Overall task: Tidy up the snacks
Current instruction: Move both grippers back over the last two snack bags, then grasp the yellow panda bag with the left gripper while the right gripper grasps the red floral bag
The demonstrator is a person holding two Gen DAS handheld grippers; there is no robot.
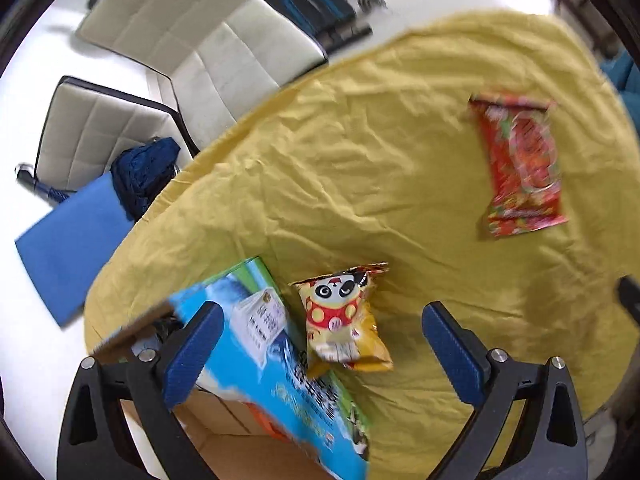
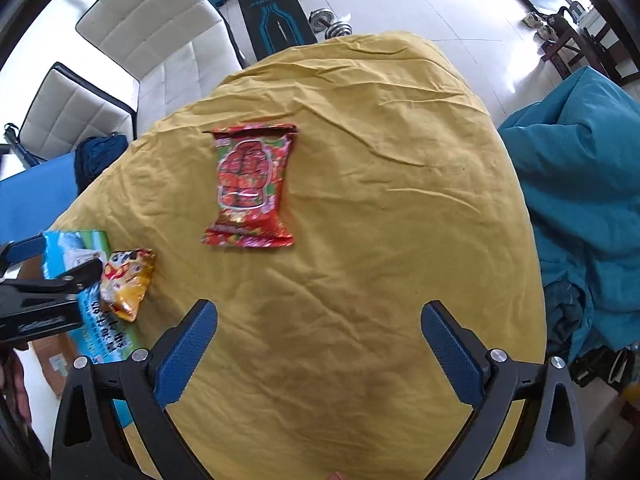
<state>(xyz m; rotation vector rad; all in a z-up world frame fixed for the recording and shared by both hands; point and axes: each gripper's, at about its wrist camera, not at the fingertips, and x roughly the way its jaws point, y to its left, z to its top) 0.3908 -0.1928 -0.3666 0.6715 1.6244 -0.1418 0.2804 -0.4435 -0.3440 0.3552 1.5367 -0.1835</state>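
Observation:
A yellow panda snack bag (image 1: 346,320) lies on the yellow cloth, leaning against the side of an open blue-and-green carton (image 1: 276,356). My left gripper (image 1: 322,322) is open above them, one finger over the carton, the other over bare cloth. A red snack packet (image 1: 520,164) lies flat further off to the right. In the right wrist view the red packet (image 2: 250,186) sits ahead of my open right gripper (image 2: 320,320), well clear of its fingers. The panda bag (image 2: 126,282) and the carton (image 2: 92,320) show at the left, with the left gripper (image 2: 48,268) above them.
The yellow cloth (image 2: 380,240) covers the table. White padded chairs (image 2: 152,16) and a blue mat (image 1: 68,240) stand beyond the left edge. A teal blanket (image 2: 580,184) is heaped at the right. Dumbbells (image 2: 330,24) and a bench lie on the floor behind.

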